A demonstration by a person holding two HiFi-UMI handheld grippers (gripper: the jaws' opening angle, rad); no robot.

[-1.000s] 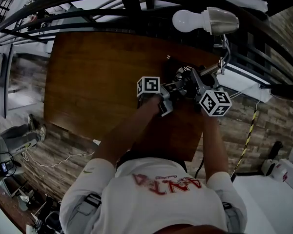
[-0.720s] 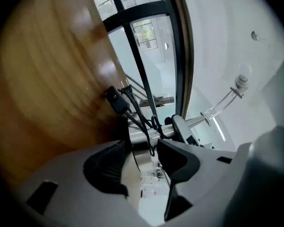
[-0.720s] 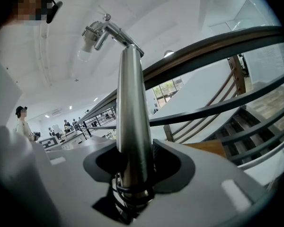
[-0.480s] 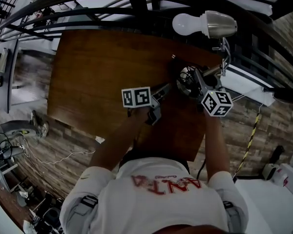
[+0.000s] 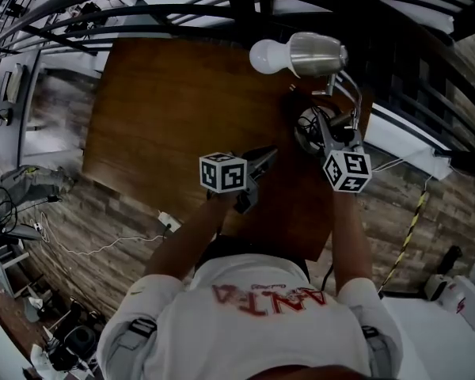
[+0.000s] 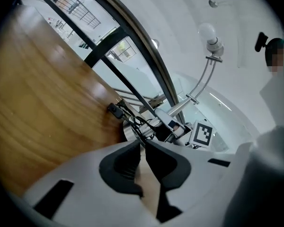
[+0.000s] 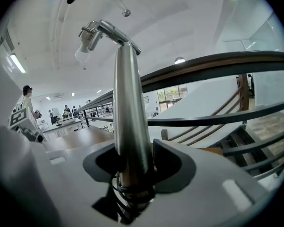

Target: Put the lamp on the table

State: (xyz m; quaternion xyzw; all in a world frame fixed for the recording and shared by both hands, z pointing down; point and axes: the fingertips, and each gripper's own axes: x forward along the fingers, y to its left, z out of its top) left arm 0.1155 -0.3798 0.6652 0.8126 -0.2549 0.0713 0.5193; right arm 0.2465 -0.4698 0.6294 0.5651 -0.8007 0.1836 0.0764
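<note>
The lamp has a white bulb, a metal shade and a thin bent stem rising from a round base wound with black cord, standing near the right edge of the brown wooden table. My right gripper is shut on the lamp's thick lower stem, which fills the gap between its pads in the right gripper view. My left gripper hovers over the table left of the base. Its jaws have just been closing and now stand shut with nothing between them. Beyond them the lamp bulb shows.
A black railing curves round the far side of the table. Wood-plank floor lies to the left with a white cable and a plug block. More cables and gear sit at the lower left. People stand far off in the right gripper view.
My left gripper drew back leftwards from the lamp base and its jaws closed empty. The lamp's head shifted left and lower in the head view. The right gripper kept its hold on the stem.
</note>
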